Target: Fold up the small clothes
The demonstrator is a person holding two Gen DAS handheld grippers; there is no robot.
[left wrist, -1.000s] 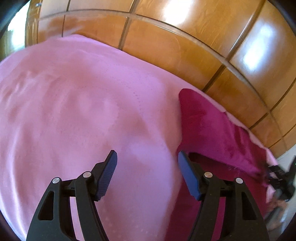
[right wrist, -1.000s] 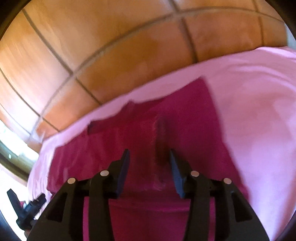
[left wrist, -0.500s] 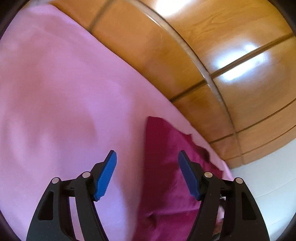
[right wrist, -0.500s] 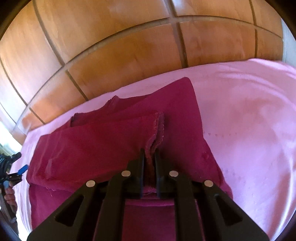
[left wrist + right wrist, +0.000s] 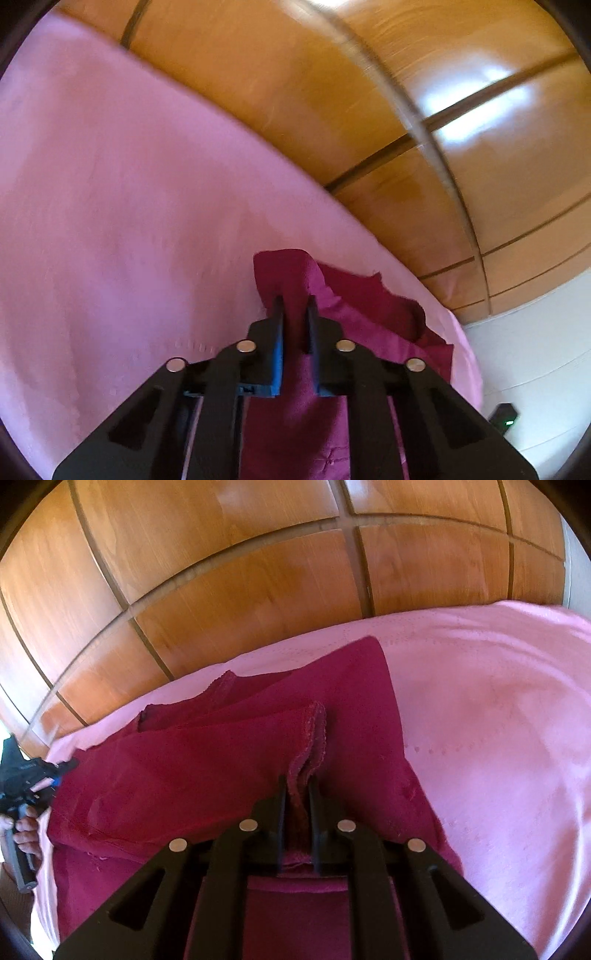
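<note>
Left gripper pinches a corner of the maroon garment, low centre on the pink bed. Right gripper clamps its scalloped hem. One layer looks folded; more folds likely remain.

A garment lies spread on the bedsheet, close to the sheet's far edge, with a wood-panelled wall rising directly behind that edge. The right gripper sits over the garment's near side, a folded flap's edge between its jaws. The left gripper pinches a corner at the garment's opposite end, that corner raised off the sheet. Seen from the right wrist, the left gripper appears at the garment's far left, by the sheet's left edge, with the hand holding it.
</note>
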